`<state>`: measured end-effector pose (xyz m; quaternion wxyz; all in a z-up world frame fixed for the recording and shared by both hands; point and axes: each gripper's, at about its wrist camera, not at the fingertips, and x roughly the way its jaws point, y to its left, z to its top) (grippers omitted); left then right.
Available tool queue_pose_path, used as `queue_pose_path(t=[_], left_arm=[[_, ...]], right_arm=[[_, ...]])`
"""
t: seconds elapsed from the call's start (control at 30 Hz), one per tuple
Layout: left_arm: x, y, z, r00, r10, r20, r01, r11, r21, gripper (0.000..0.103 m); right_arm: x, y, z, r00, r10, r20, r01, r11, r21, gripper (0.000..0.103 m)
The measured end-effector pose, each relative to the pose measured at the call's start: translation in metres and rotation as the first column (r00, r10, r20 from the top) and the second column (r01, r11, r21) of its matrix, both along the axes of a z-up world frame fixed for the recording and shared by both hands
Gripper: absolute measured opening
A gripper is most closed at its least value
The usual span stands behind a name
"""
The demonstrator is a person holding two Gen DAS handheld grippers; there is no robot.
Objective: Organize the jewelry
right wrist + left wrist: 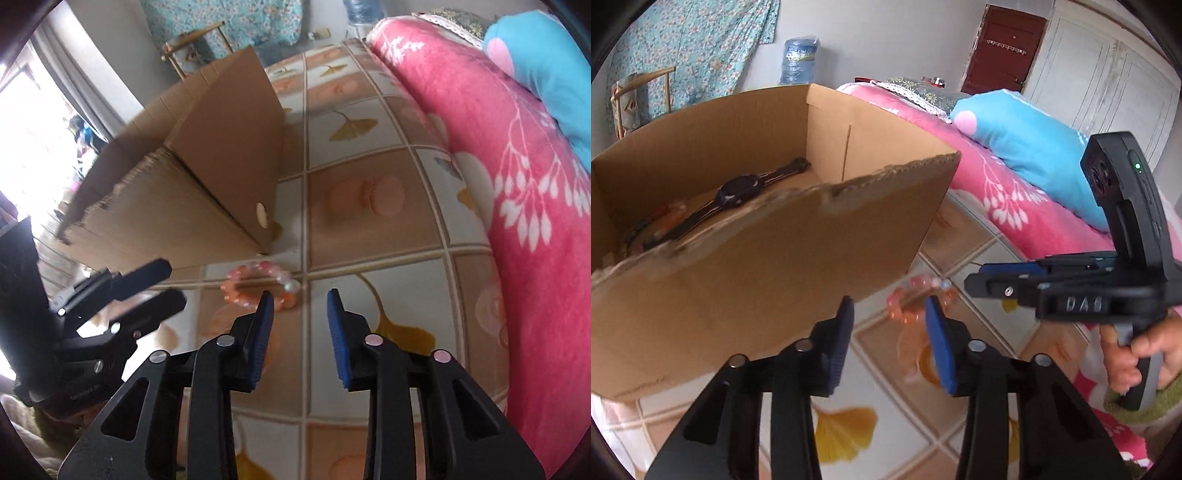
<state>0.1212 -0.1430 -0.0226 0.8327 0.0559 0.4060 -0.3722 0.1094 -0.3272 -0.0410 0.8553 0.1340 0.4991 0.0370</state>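
Note:
A pink and orange beaded bracelet (258,284) lies on the patterned mat beside the cardboard box (207,177). It also shows in the left wrist view (916,299), just past my left gripper's right pad. My left gripper (892,310) is open and empty, close above the mat by the box's front wall (775,266). My right gripper (300,302) is open and empty, just short of the bracelet. Inside the box lie a dark watch (738,192) and some colourful beads (661,221). The right gripper shows in the left wrist view (979,280), its jaws side-on.
The mat (369,258) has tile and ginkgo-leaf prints. A pink floral blanket (517,184) and a blue pillow (1027,155) border it on the right. A water jug (799,59) and a wooden rack (639,96) stand by the far wall.

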Motion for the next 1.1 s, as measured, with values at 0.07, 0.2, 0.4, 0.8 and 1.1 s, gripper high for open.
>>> queue_pose_path(t=[0.07, 0.2, 0.4, 0.8, 1.1], left_arm=[[0.003, -0.007, -0.005, 1.000, -0.004, 0.009, 0.004, 1.000, 0.001, 0.037], [0.009, -0.017, -0.012, 1.000, 0.008, 0.016, -0.009, 0.999, 0.042, 0.028], [0.011, -0.026, -0.023, 1.000, -0.009, 0.000, 0.009, 0.997, 0.083, 0.027], [0.011, -0.029, -0.031, 1.000, -0.023, -0.001, 0.023, 0.996, 0.087, 0.009], [-0.007, -0.024, -0.026, 0.999, -0.047, 0.018, 0.046, 0.997, 0.067, 0.008]], right_arm=[[0.001, 0.001, -0.003, 1.000, 0.008, 0.002, -0.008, 1.000, -0.001, 0.026], [0.006, 0.006, -0.008, 1.000, 0.027, -0.007, -0.027, 0.999, -0.024, 0.021], [0.012, 0.012, -0.008, 0.999, 0.052, -0.007, -0.052, 0.997, -0.051, 0.016], [0.012, 0.028, -0.007, 0.994, 0.110, -0.028, -0.113, 0.981, -0.156, 0.012], [-0.013, 0.040, -0.002, 0.994, 0.109, 0.001, -0.107, 0.974, -0.199, 0.007]])
